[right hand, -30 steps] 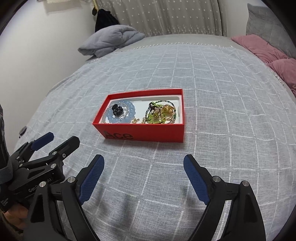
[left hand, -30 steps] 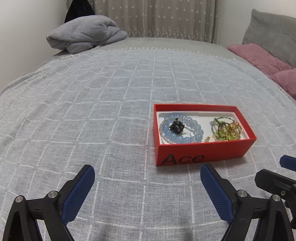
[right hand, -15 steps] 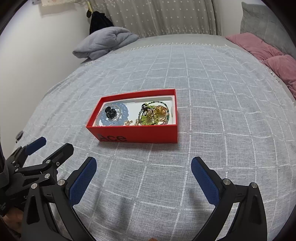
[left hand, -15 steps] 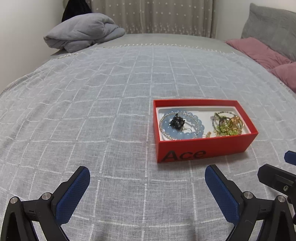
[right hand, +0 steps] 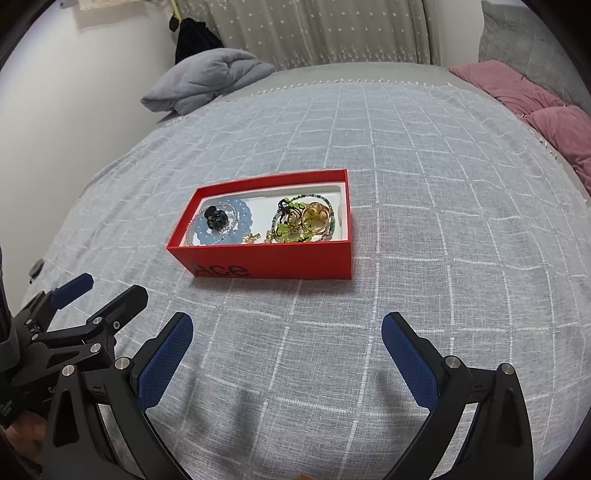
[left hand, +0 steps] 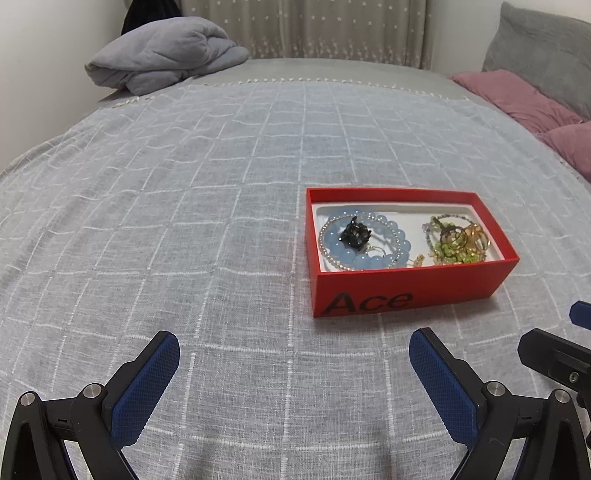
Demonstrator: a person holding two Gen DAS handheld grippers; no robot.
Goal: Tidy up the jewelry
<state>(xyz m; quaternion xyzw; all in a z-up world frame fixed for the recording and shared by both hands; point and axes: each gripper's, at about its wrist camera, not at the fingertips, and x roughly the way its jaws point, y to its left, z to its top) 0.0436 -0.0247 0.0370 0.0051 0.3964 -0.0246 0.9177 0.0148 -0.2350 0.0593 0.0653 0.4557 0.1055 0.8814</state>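
Both our tongs, left (left hand: 293, 363) and right (right hand: 286, 352), spread a bit wider than before and now gape empty above the bed (left hand: 184, 221); jewelry sits in the red box (left hand: 406, 291) ahead.

Left wrist view: an open red box (left hand: 406, 291) of jewelry on a grey checked bedspread (left hand: 184, 221).

The left gripper (left hand: 293, 354) fills the bottom edge, its blue-padded jaws spread wide with only cloth between them. The box, printed "Ace", lies ahead and to the right, well apart from the pads. Inside, a blue bead bracelet (left hand: 369, 258) circles a small black clip (left hand: 355, 232) on the left — on the right sits a tangle of green beads and gold rings (left hand: 458, 243). Part of the right gripper (left hand: 554, 354) shows at the right edge. Farther off — a folded grey blanket (left hand: 166, 55), pink pillows (left hand: 517, 99) and a curtain (left hand: 332, 26).
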